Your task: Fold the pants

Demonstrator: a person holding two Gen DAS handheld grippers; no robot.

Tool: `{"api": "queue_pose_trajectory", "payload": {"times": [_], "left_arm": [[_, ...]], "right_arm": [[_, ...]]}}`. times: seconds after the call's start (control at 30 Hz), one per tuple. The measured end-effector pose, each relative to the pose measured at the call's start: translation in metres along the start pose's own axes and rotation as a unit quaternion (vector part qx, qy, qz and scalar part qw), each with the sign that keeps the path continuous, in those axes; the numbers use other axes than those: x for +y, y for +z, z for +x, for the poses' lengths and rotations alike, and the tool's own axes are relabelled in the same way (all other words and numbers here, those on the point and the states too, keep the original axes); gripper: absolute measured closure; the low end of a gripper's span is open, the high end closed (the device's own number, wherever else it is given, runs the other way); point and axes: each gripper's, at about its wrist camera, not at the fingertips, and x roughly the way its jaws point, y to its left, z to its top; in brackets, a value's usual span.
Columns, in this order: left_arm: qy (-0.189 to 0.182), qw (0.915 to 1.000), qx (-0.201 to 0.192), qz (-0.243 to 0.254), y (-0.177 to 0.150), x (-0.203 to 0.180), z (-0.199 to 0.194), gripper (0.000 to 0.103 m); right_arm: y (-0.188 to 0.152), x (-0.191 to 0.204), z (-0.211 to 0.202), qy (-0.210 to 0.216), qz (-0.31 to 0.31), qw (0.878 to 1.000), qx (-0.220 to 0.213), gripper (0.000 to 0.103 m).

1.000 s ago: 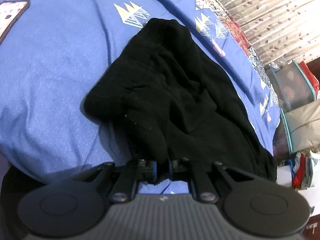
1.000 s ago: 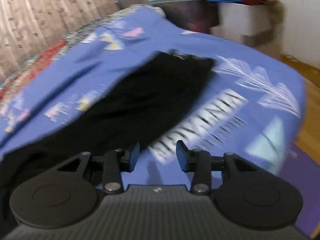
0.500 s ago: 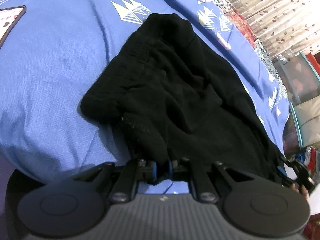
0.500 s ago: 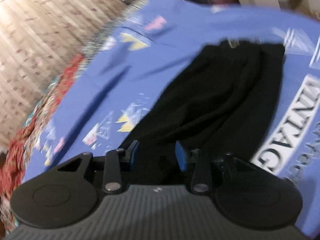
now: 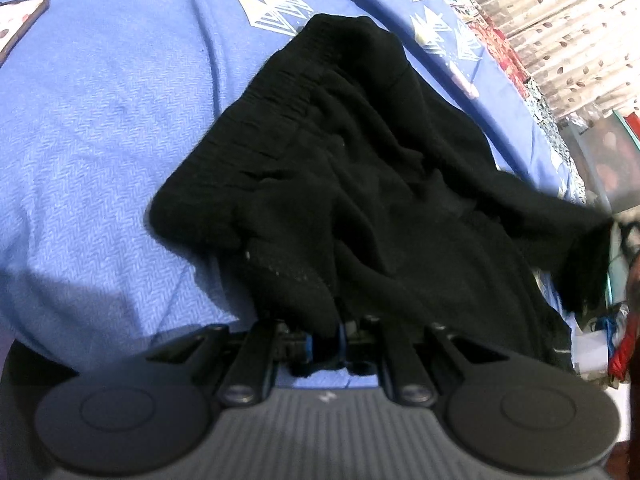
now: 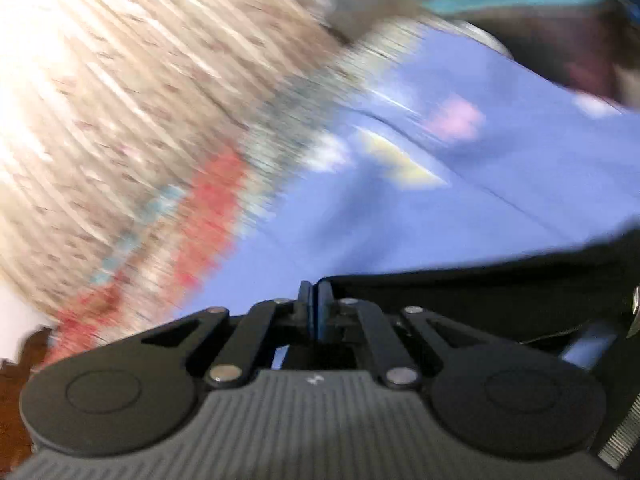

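Observation:
Black pants (image 5: 360,160) lie crumpled on a blue patterned bed sheet (image 5: 100,140). My left gripper (image 5: 324,340) is shut on a fold of the waist end at the near edge. In the left wrist view the far leg end (image 5: 584,264) hangs lifted off the bed at the right. The right wrist view is blurred. There my right gripper (image 6: 316,308) has its jaws closing, pads nearly together, with an edge of the black pants (image 6: 480,288) pinched between them and stretching off to the right.
A phone (image 5: 20,20) lies on the sheet at the far left. A leaf-print curtain (image 5: 560,20) runs behind the bed. Storage boxes and clothes (image 5: 612,160) are piled past the bed's right end. The curtain (image 6: 100,100) fills the left of the right wrist view.
My right gripper swung over the pants, its jaws came together on the leg end, and that end rose off the bed. The left gripper stayed put, still pinching the waist.

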Motion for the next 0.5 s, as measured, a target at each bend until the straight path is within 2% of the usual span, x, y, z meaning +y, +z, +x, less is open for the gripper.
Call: {"api": "queue_pose_trajectory", "payload": {"times": [0.03,0.1,0.13,0.2,0.27,0.33,0.4,0.5], "left_arm": [[0.001,1.0000,0.000,-0.001,0.000,0.000,0.000,0.093],[0.002,1.0000,-0.001,-0.002,0.000,-0.002,-0.001,0.093],[0.002,1.0000,-0.001,0.000,0.000,-0.001,-0.001,0.093],[-0.001,1.0000,0.001,0.000,0.001,-0.001,0.000,0.093],[-0.005,1.0000,0.003,-0.001,0.004,-0.001,0.001,0.093],[-0.009,1.0000,0.000,-0.001,0.007,-0.001,0.000,0.093],[-0.016,0.9998,-0.006,-0.006,0.012,-0.001,-0.002,0.093],[-0.021,0.9996,-0.013,-0.012,0.018,-0.002,-0.004,0.094]], "right_arm": [[0.004,0.017,0.006,0.019,-0.016,1.000,-0.003,0.088],[0.000,0.037,0.016,0.010,-0.062,0.998,0.024,0.042],[-0.008,0.040,0.014,-0.008,-0.086,0.996,0.036,0.042],[-0.026,0.026,-0.001,-0.007,-0.112,0.993,0.044,0.045],[-0.041,-0.014,-0.034,-0.012,-0.111,0.993,0.039,0.045],[-0.049,-0.061,-0.069,-0.048,-0.100,0.994,0.013,0.045],[-0.050,-0.121,-0.111,-0.105,-0.061,0.992,-0.023,0.045],[-0.058,-0.209,-0.170,-0.181,0.045,0.980,-0.074,0.046]]}}
